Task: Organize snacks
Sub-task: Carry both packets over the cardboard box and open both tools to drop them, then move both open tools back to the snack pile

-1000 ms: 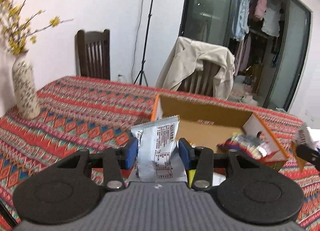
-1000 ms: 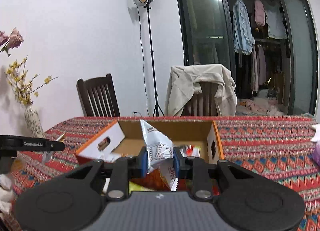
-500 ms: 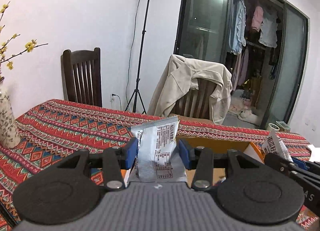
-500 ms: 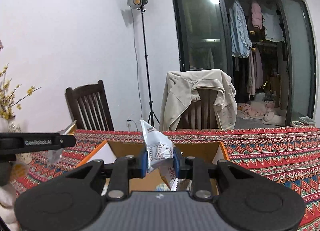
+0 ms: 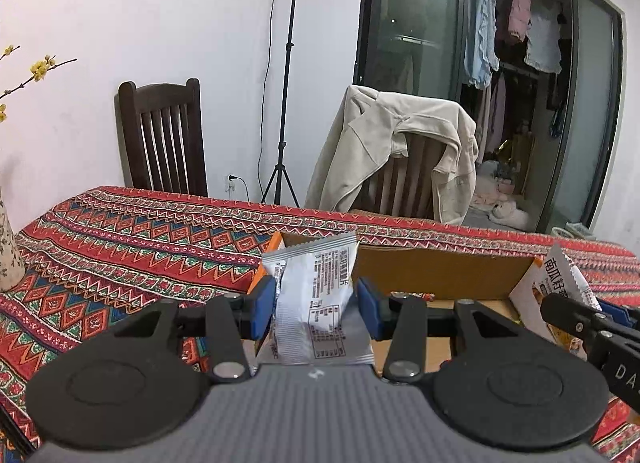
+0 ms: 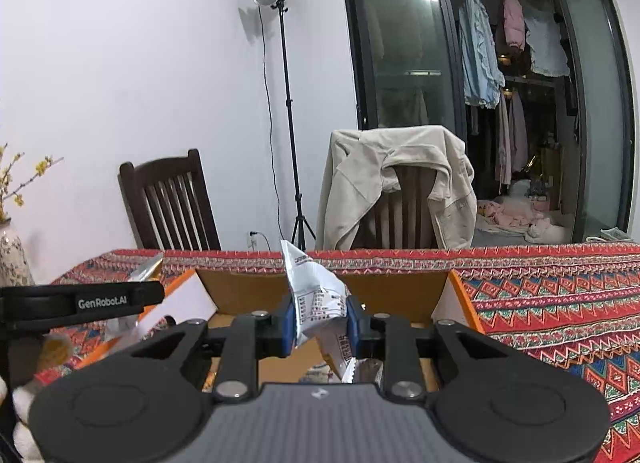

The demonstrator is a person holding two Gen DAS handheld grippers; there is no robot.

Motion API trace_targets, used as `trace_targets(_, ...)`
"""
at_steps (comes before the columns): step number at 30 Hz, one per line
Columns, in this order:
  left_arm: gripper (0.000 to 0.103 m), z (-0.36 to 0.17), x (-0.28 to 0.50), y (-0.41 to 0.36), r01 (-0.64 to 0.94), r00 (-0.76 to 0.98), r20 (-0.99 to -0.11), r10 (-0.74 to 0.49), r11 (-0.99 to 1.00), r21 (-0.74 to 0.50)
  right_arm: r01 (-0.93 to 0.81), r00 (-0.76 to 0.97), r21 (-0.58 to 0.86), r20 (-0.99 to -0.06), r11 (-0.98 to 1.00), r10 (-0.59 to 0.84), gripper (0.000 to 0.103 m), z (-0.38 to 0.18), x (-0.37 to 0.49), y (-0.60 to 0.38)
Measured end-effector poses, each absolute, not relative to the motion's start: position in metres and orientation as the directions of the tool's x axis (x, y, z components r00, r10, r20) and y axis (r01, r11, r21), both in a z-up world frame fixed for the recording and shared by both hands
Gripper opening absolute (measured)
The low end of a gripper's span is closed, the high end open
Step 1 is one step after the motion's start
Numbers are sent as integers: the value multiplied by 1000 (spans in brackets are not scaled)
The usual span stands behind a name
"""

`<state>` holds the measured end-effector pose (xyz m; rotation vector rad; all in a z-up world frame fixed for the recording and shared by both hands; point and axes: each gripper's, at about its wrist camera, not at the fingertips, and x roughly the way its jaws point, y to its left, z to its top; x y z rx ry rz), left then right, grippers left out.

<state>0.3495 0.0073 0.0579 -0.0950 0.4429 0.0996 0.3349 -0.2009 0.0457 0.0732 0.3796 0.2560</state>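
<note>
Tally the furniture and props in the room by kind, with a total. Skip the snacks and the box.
Chairs: 2, a bare one and one under a jacket
Jackets: 1
Light stands: 1
Vases: 1
Tables: 1
Total: 6

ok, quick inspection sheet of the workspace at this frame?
Surface: table under red patterned tablecloth.
Job's things: open cardboard box with snack packets inside; silver snack packet; white snack packet.
Clutter: vase with yellow blossoms at table edge.
Grippers: left gripper shut on silver snack packet; right gripper shut on white snack packet, both near the box.
Cables: light stand's cable runs to a wall socket.
Surroundings: two wooden chairs, beige jacket over one; open wardrobe.
</note>
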Motion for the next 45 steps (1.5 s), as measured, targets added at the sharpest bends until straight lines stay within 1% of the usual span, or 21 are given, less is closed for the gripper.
trace_targets(4, 47, 54, 349, 6, -111, 898, -434, 74, 992, -59, -234, 885, 129, -381, 964, 266, 26, 41, 339, -203)
trace_targets(5, 51, 54, 349, 6, -112, 900, -429, 78, 992, -55, -232, 881, 134, -390, 963, 267, 28, 40, 341, -205)
trace_targets(6, 60, 55, 348, 6, -111, 903, -423, 78, 992, -54, -227, 880, 141, -394, 964, 265, 28, 39, 341, -207)
trace_targets(7, 67, 55, 347, 6, -111, 906, -416, 78, 992, -55, -227, 877, 151, -398, 962, 269, 31, 38, 342, -209)
trace_targets(8, 80, 56, 344, 5, -116, 911, -403, 85, 992, -53, -225, 873, 160, -405, 961, 272, 44, 38, 343, -210)
trace_targets(9, 90, 57, 342, 5, -120, 916, -391, 91, 991, -51, -221, 871, 167, -409, 961, 272, 64, 37, 343, -211)
trace_targets(10, 94, 58, 340, 5, -125, 921, -378, 97, 991, -49, -216, 871, 176, -409, 960, 271, 75, 38, 343, -212)
trace_targets(11, 103, 59, 339, 4, -130, 925, -367, 103, 990, -48, -215, 872, 187, -405, 959, 274, 88, 38, 342, -214)
trace_targets(13, 103, 60, 337, 4, -135, 928, -356, 110, 990, -45, -219, 870, 198, -404, 955, 283, 90, 39, 342, -216)
trace_targets(14, 103, 61, 337, 4, -134, 927, -358, 108, 990, -46, -218, 867, 199, -409, 955, 283, 93, 39, 343, -216)
trace_targets(15, 103, 61, 337, 4, -132, 927, -359, 105, 990, -52, -214, 867, 198, -412, 957, 279, 101, 38, 343, -217)
trace_targets(16, 103, 61, 338, 5, -132, 927, -360, 102, 990, -58, -211, 869, 193, -412, 958, 274, 103, 38, 343, -216)
trace_targets(26, 103, 68, 332, 8, -138, 923, -372, 99, 987, -79, -202, 877, 173, -407, 964, 256, 103, 44, 338, -214)
trace_targets(30, 103, 77, 326, 6, -154, 919, -376, 116, 985, -73, -203, 880, 167, -400, 965, 255, 103, 52, 332, -215)
trace_targets(37, 103, 97, 310, 16, -170, 917, -382, 115, 979, -115, -218, 891, 145, -374, 965, 257, 103, 74, 309, -218)
trace_targets(41, 103, 106, 296, 21, -162, 915, -388, 107, 981, -110, -225, 893, 105, -376, 969, 248, 103, 82, 290, -218)
trace_targets(45, 103, 106, 275, 25, -147, 909, -404, 98, 985, -94, -234, 887, 105, -385, 966, 257, 103, 85, 272, -221)
